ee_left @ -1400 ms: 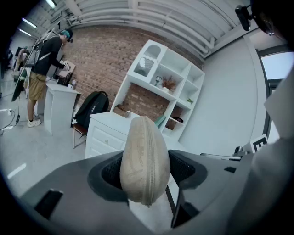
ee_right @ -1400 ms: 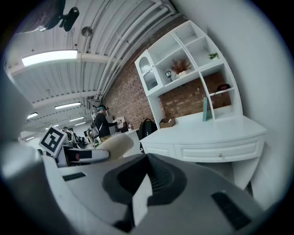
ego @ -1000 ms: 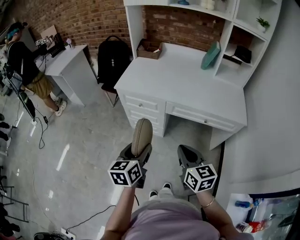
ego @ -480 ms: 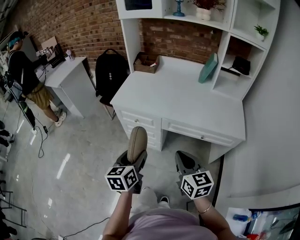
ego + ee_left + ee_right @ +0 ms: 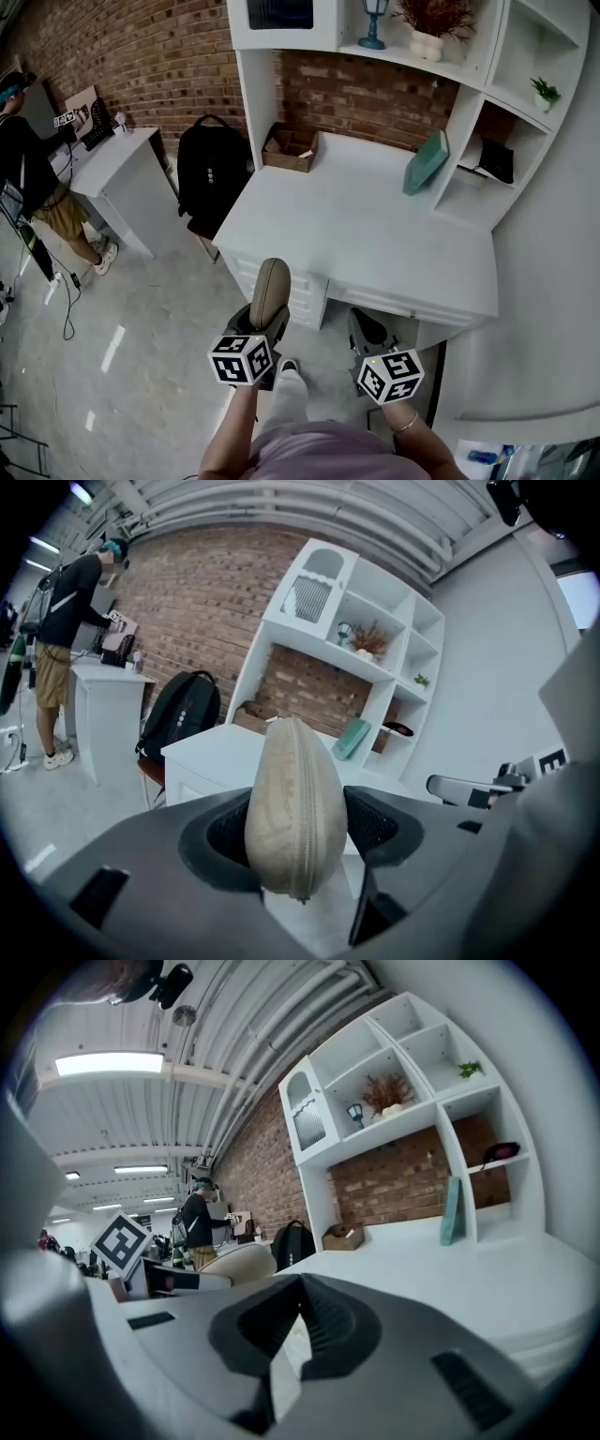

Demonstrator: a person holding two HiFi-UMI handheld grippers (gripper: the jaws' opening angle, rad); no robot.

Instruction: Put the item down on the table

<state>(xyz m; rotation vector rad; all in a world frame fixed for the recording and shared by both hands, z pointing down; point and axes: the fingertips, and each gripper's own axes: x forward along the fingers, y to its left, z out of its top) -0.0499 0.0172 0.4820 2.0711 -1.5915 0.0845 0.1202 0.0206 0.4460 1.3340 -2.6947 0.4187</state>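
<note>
A beige zippered case (image 5: 270, 292) stands upright between the jaws of my left gripper (image 5: 266, 317), which is shut on its lower half. In the left gripper view the case (image 5: 291, 803) fills the middle, zip facing the camera. The white desk (image 5: 356, 225) lies ahead; the case hangs just short of its front edge, above the floor. My right gripper (image 5: 367, 328) is beside the left one, its jaws together with nothing between them. The right gripper (image 5: 302, 1321) points over the desk top (image 5: 450, 1269), and the case (image 5: 246, 1262) shows at its left.
On the desk stand a cardboard box (image 5: 290, 148) at the back left and a teal book (image 5: 425, 161) leaning on the shelf unit. A black backpack (image 5: 208, 169) sits left of the desk. Further left are a small white table (image 5: 112, 164) and a person (image 5: 28, 178).
The desk has come nearer and fills more of the head view. Both grippers sit lower in the frame. The left gripper still holds the case; the right stays shut.
</note>
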